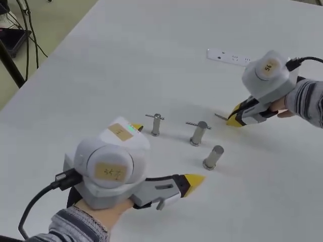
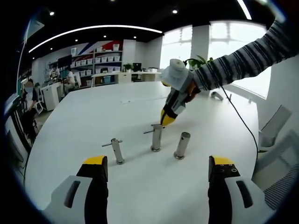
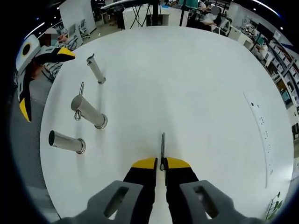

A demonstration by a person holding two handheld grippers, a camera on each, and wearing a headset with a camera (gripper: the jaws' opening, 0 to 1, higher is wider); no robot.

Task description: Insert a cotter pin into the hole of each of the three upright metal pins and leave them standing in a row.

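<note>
white tabletop (image 1: 126, 60) carries the work. its left edge runs diagonally through the upper left of the head view, with floor and black cables (image 1: 25, 25) beyond it. the left gripper view shows an open office behind: storage shelving (image 2: 93, 60), desks and large windows.

markings: each hand-held gripper body bears a tan sticker (image 1: 110, 171); its writing is too blurred to read. a white power strip (image 1: 229, 56) lies flat on the far tabletop, with no legible marking.

three metal pins stand upright in a loose row near the middle of the tabletop.
- first metal pin (image 1: 155, 124): first fitted cotter pin (image 1: 150, 116) passes through it near the top.
- second metal pin (image 1: 198, 132): second fitted cotter pin (image 1: 192, 123) passes through it near the top.
- third metal pin (image 1: 213, 157): stands bare, just beside the second.

left hand-held gripper (image 1: 165, 153): jaws set wide apart, on the near side of the row, tips apart from all three pins.

right hand-held gripper (image 3: 161, 163): jaws narrow, clamped on a loose cotter pin (image 3: 162, 144) that projects forward from the tips. it sits low over the tabletop on the far side of the row, near the second metal pin. contact with the tabletop cannot be determined.

clearance: bare tabletop surrounds the row on all sides, widest toward the far end.
</note>
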